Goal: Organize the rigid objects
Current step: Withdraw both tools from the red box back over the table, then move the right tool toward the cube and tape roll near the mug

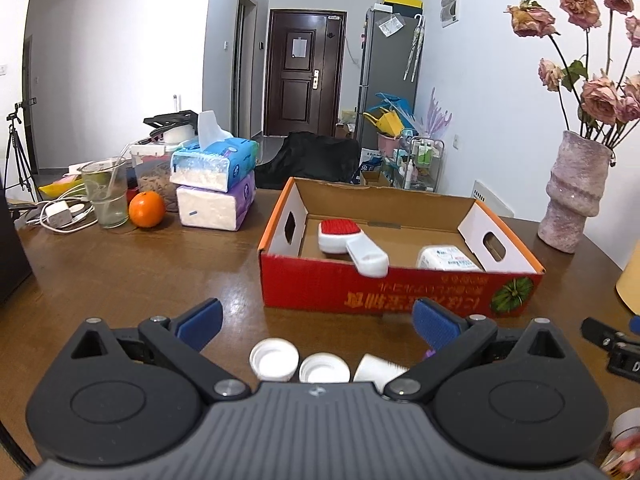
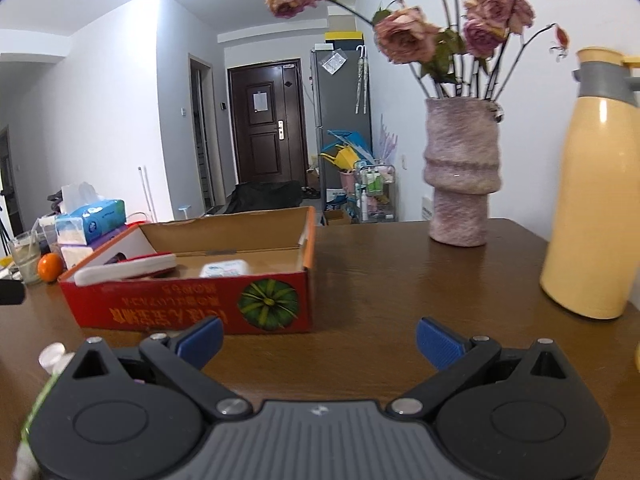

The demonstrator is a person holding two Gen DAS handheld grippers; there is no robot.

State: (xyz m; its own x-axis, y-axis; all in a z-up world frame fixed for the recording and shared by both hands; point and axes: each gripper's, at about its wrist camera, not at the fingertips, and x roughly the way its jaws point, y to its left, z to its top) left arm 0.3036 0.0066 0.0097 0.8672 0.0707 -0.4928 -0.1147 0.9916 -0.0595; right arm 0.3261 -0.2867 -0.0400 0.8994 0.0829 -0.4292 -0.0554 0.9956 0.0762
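A red cardboard box [image 1: 384,292] stands open on the brown table; it also shows in the right wrist view [image 2: 192,304]. Inside lie a white brush with red bristles [image 1: 352,242], its handle over the front wall, and a white packet [image 1: 448,258]. My left gripper [image 1: 318,322] is open and empty in front of the box. Three white caps [image 1: 274,360] lie on the table just under it. My right gripper [image 2: 318,340] is open and empty, to the right of the box's front corner.
Stacked tissue packs [image 1: 216,184], an orange [image 1: 147,209], a glass [image 1: 105,194] and cables sit at the far left. A pink vase with dried roses [image 2: 462,172] and a yellow flask [image 2: 596,184] stand to the right.
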